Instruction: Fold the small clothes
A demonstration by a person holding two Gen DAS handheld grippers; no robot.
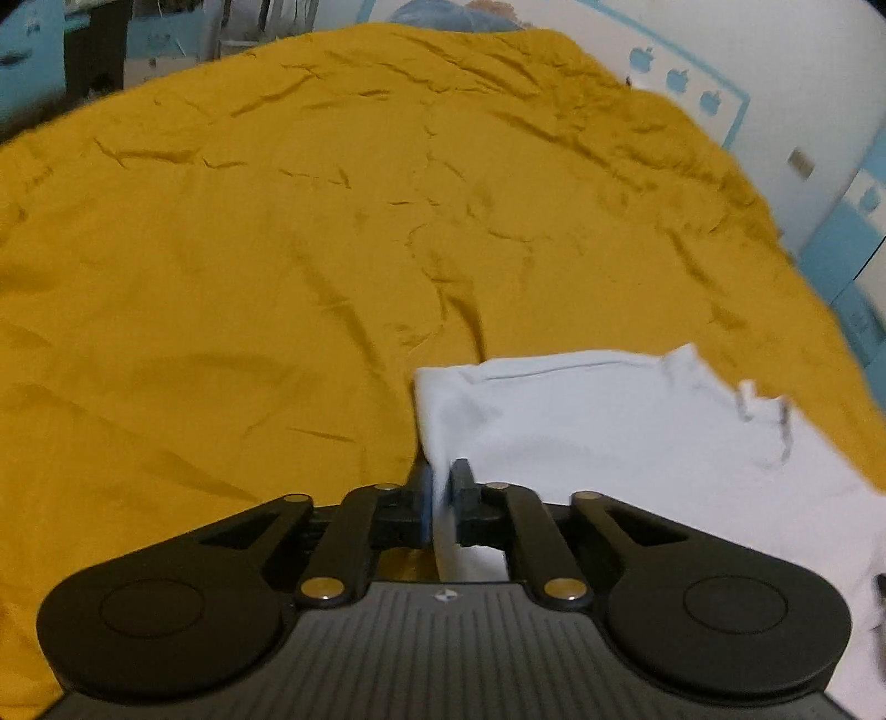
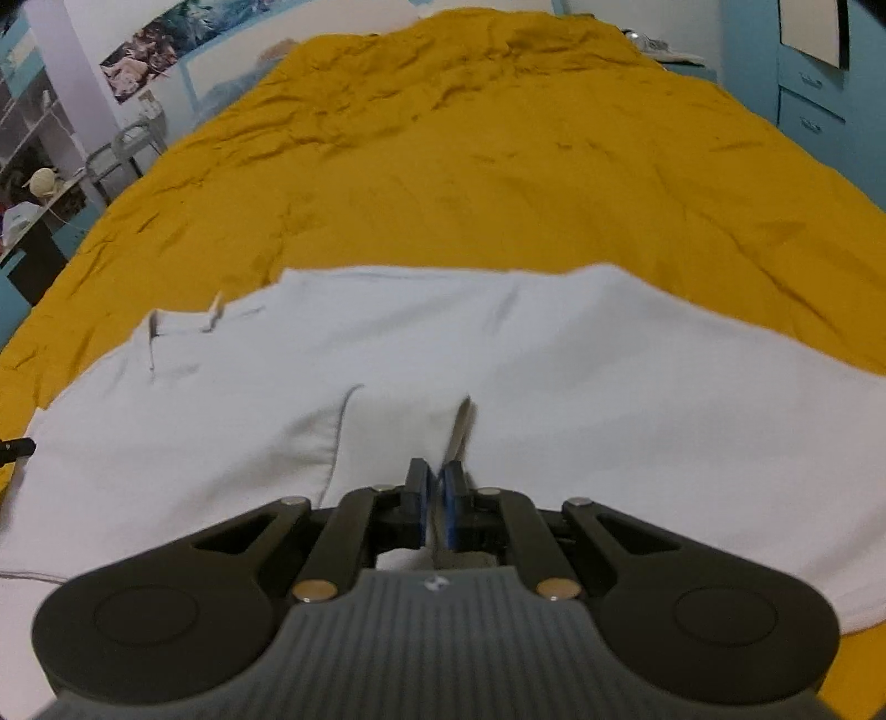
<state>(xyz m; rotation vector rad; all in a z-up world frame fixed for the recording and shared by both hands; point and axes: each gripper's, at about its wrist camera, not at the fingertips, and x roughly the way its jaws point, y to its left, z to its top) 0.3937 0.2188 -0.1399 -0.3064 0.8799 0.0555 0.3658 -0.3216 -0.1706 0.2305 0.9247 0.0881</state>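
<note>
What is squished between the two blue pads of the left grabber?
A pinched edge of the white cotton garment sits between the left gripper pads, seen in the left wrist view.

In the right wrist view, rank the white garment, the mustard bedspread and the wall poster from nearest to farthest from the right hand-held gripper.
1. White garment: pinched in the right hand-held gripper.
2. Mustard bedspread: beyond the garment, stretching ahead.
3. Wall poster: far upper left, past the bed.

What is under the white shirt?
The white shirt lies on a yellow blanket, which shows all around it. Both tongs, left and right, pinch its cloth. Whatever is under the shirt's middle is covered, so that cannot be seen.
</note>
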